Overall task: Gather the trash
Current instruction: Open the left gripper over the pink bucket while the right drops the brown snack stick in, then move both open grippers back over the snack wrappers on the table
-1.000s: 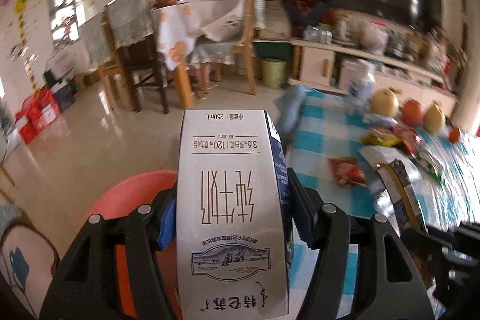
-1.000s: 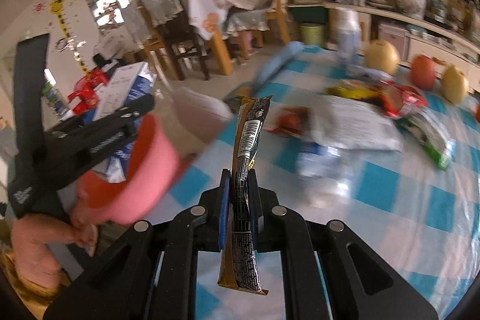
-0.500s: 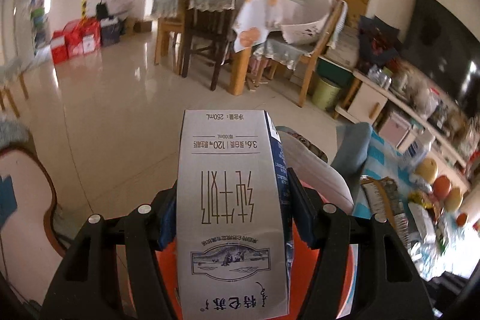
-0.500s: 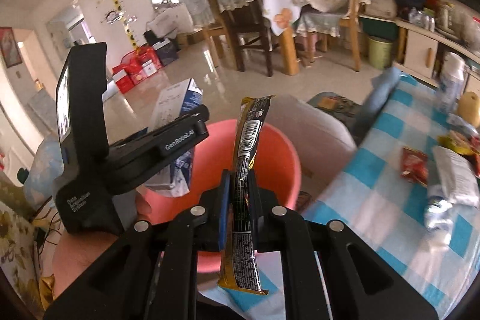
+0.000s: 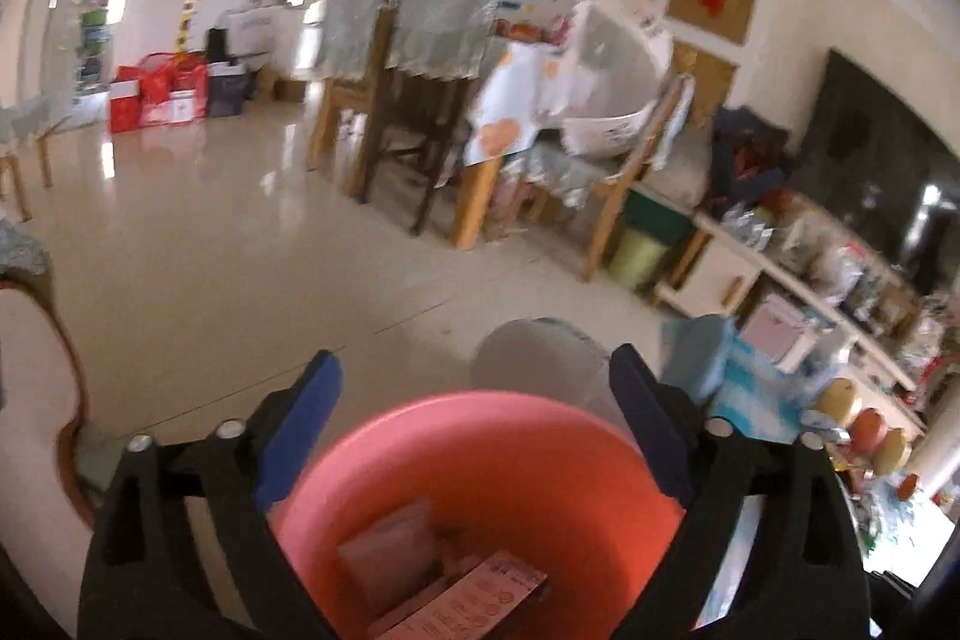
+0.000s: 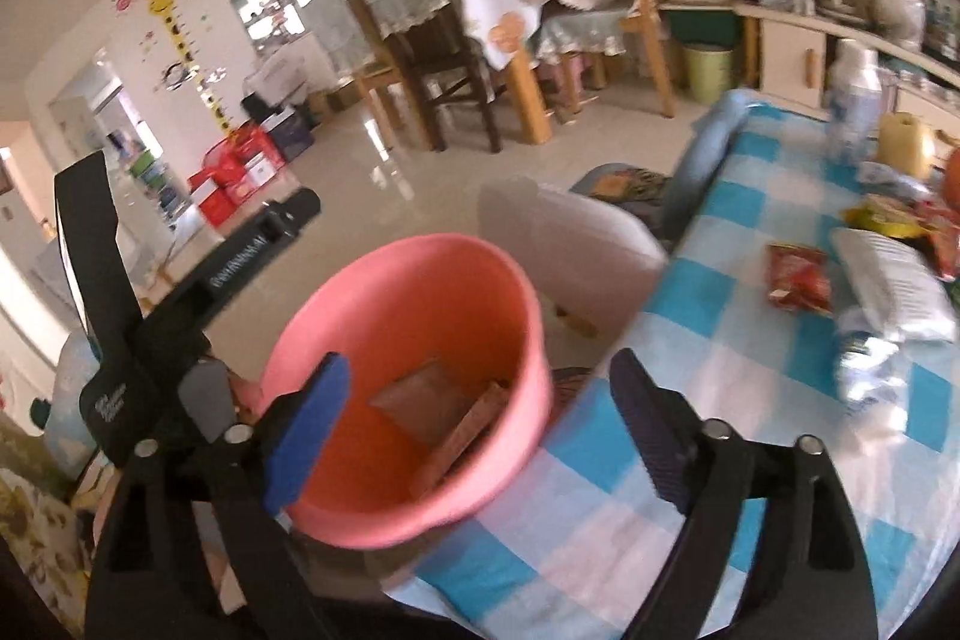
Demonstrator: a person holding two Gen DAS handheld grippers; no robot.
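**Both tongs letting go over the pink bin**

The lower parts of both views are being cut off by the black frames of the tongs, and both pictures are blurring, so the trash inside the bin (image 5: 480, 484) is hard to read. In the left wrist view a pale flat packet (image 5: 390, 550) and a printed carton (image 5: 474, 601) are lying at the bottom; the carton is running off the lower edge. In the right wrist view the bin (image 6: 414, 388) is standing just off the counter's near-left edge, its base hidden behind the right tongs (image 6: 474, 382). Whether the bin is touching the counter (image 6: 750, 400) cannot be told.

The left tongs (image 5: 474, 382) are opening, jaws wide, with nothing between them but the bin's mouth below. The right tongs are opening too, wide and holding nothing. In the right wrist view the left tongs (image 6: 300, 208) are reaching over the bin's far-left rim.

A second ago the left tongs were gripping the upright milk carton and the right ones were pinching a dark snack wrapper; both are now out of the jaws. A brown strip (image 6: 465, 436) leaning inside the bin may be that wrapper, though blur is leaving this uncertain.

More trash is lying on the counter: a red packet (image 6: 801, 277) and a white bag (image 6: 894, 280) toward its right edge.
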